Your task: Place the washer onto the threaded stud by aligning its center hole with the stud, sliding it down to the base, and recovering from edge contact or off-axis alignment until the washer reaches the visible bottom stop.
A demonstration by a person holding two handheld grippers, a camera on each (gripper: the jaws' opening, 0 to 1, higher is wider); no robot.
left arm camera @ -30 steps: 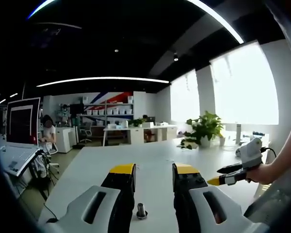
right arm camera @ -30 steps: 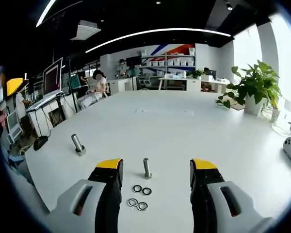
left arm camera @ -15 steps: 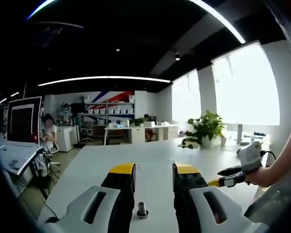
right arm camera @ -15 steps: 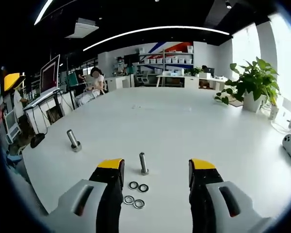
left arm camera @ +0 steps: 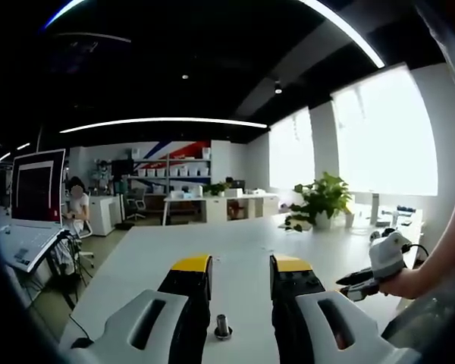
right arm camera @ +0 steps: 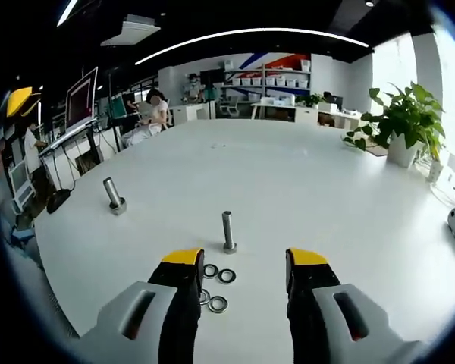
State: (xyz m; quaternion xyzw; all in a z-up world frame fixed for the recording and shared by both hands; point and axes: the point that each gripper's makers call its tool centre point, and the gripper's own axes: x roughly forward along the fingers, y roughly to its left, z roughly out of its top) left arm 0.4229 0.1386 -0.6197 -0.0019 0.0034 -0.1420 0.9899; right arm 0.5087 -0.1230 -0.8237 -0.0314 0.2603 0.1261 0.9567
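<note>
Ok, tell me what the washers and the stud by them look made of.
Washers: likely steel, plain silvery finish; thin grey rings with a dull sheen.
Stud: probably steel too; grey upright shaft with a bright highlight; threads too small to tell.

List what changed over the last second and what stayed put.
The right gripper tipped down toward the washers, and its open jaws narrowed slightly. It has gripped nothing. The left gripper held open over its stud; the washers, the stud beside them and the table look unmoved.
</note>
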